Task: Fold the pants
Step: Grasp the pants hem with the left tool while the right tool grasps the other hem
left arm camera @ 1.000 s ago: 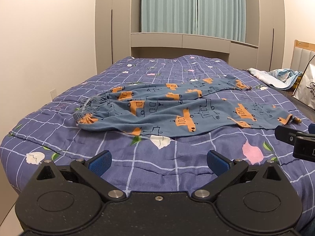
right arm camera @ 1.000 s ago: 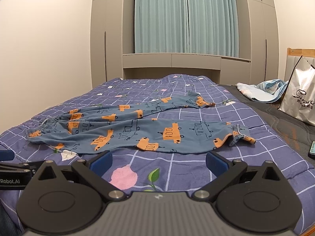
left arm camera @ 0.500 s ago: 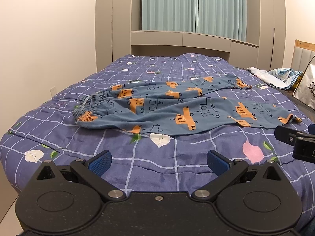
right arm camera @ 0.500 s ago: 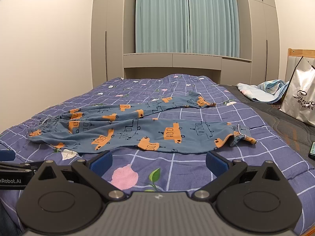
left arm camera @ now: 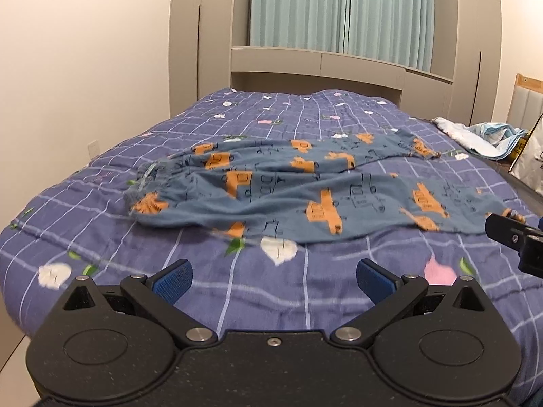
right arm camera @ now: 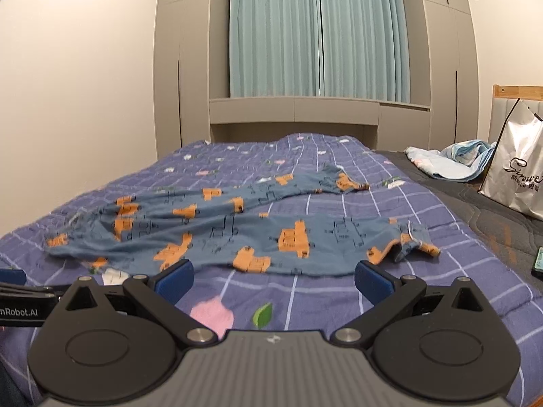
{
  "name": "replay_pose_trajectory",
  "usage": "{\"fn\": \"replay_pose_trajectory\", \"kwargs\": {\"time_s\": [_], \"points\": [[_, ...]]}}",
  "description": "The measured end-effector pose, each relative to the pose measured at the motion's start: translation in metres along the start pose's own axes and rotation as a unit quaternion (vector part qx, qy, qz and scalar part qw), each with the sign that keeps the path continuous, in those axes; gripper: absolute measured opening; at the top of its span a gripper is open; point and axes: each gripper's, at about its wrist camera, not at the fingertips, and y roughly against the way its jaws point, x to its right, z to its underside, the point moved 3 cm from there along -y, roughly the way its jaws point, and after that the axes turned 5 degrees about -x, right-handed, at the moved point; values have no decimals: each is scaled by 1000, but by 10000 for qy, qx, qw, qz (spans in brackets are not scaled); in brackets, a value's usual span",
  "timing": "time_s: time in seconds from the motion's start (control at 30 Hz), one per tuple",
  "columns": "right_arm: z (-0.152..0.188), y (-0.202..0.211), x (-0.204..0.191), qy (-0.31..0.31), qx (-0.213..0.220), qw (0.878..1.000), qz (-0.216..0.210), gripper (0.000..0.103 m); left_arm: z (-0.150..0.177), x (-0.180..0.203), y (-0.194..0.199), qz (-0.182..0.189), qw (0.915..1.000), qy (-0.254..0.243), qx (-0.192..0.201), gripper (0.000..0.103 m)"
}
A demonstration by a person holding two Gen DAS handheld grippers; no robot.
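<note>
Blue pants [left arm camera: 288,193] with orange vehicle prints lie spread across the bed, waistband at the left, the two legs running right. They also show in the right wrist view [right arm camera: 237,227]. My left gripper [left arm camera: 273,279] is open and empty, hovering near the bed's front edge, short of the waist end. My right gripper [right arm camera: 273,279] is open and empty, close to the front edge of the near leg. The right gripper's tip [left arm camera: 516,240] shows at the right of the left wrist view.
The bed has a purple checked quilt [left arm camera: 305,291] with flower prints. A white shopping bag [right arm camera: 516,169] and a crumpled light cloth [right arm camera: 448,162] sit at the right. A dark phone-like object [right arm camera: 538,264] lies at the right edge. A wall runs along the left.
Both grippers have moved forward and a little lower toward the pants, which now look larger. The jaws stay open. The pants have not moved.
</note>
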Motion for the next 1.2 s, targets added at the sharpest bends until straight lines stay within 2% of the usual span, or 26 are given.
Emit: {"fn": "replay_pose_trajectory", "kwargs": {"time_s": [0.1, 0.23, 0.47, 0.53, 0.67, 0.8, 1.03, 1.1, 1.2], "points": [[-14, -10, 6, 12, -1, 9996, -289, 103, -21, -5, -7, 111, 9999, 35, 60, 103], [-44, -36, 19, -47, -173, 9960, -873, 103, -58, -14, -27, -10, 9999, -29, 117, 103], [-119, -113, 23, 1066, -428, 9830, -1434, 103, -125, -45, -79, -249, 9992, -297, 57, 103], [-143, -142, 18, 1436, -540, 9727, -1740, 103, -149, -57, -97, -397, 9982, -443, 92, 103], [-182, -205, 2, 2090, -769, 9543, -1995, 103, -193, -86, -139, -525, 9965, -642, 114, 103], [-204, -273, -17, 2541, -998, 9349, -2270, 103, -215, -108, -187, -543, 9948, -861, -77, 103], [-228, -388, -68, 3057, -1531, 8935, -2911, 101, -231, -160, -273, 3, 9929, -886, -789, 103], [-230, -416, -79, 3076, -1709, 8842, -3071, 94, -231, -173, -290, 137, 9921, -825, -930, 102], [-229, -451, -89, 3016, -1898, 8780, -3196, 84, -232, -191, -307, 382, 9902, -673, -1164, 102]]}}
